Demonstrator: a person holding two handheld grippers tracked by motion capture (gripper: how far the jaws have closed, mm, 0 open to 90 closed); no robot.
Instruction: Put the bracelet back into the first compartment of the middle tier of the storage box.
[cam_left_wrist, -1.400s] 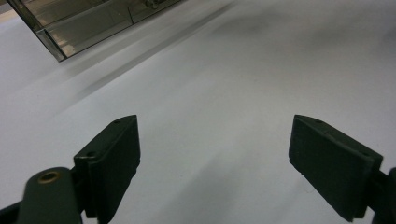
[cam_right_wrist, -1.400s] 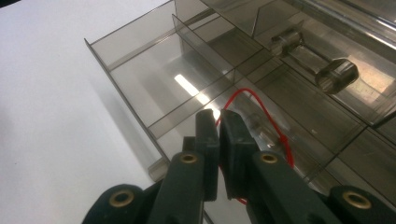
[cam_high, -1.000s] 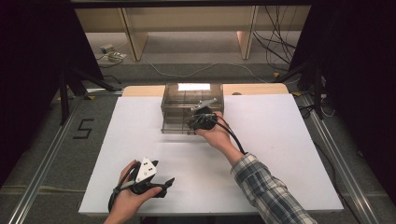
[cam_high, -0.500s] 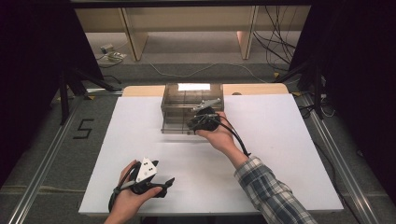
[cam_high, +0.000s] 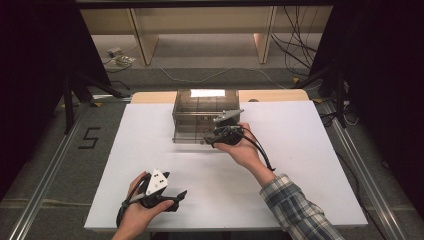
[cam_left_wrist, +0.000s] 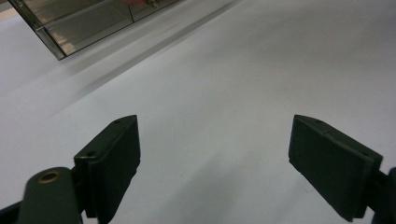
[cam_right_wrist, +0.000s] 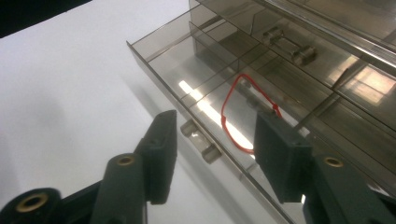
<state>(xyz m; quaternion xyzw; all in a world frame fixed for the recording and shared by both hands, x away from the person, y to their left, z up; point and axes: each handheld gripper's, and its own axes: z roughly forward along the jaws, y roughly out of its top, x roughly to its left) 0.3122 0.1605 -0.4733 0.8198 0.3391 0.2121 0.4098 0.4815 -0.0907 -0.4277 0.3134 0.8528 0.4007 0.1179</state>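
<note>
In the high view, a white table (cam_high: 150, 150) carries a smoky clear drawer box (cam_high: 200, 112) at its far middle. The right gripper (cam_high: 212, 137) sits at the box's near right corner, held in a hand whose plaid sleeve (cam_high: 295, 210) comes in from the near right. The left gripper (cam_high: 175, 196) rests low on the near left part of the table, well apart from the box, with its grey three-cornered plate (cam_high: 157, 181) on top.

In the left gripper view, the left gripper (cam_left_wrist: 215, 163) has its jaws spread wide, released, with only bare white table between them. A corner of the drawer box (cam_left_wrist: 79, 28) shows at the far left.

In the right gripper view, the right gripper (cam_right_wrist: 217, 149) has just been opening its jaws; they stand apart and grip nothing. Between them, just past the tips, lies the small clear handle (cam_right_wrist: 201, 140) on the front wall of the pulled-out drawer (cam_right_wrist: 177, 60). The jaws flank the handle, but the pads do not press on it. The drawer is split by dividers into compartments. A red rubber band (cam_right_wrist: 233, 119) lies flat on the floor of the compartment right behind the handle, partly hidden by the right jaw. Farther back, another clear handle (cam_right_wrist: 289, 44) sits on the box.
</note>
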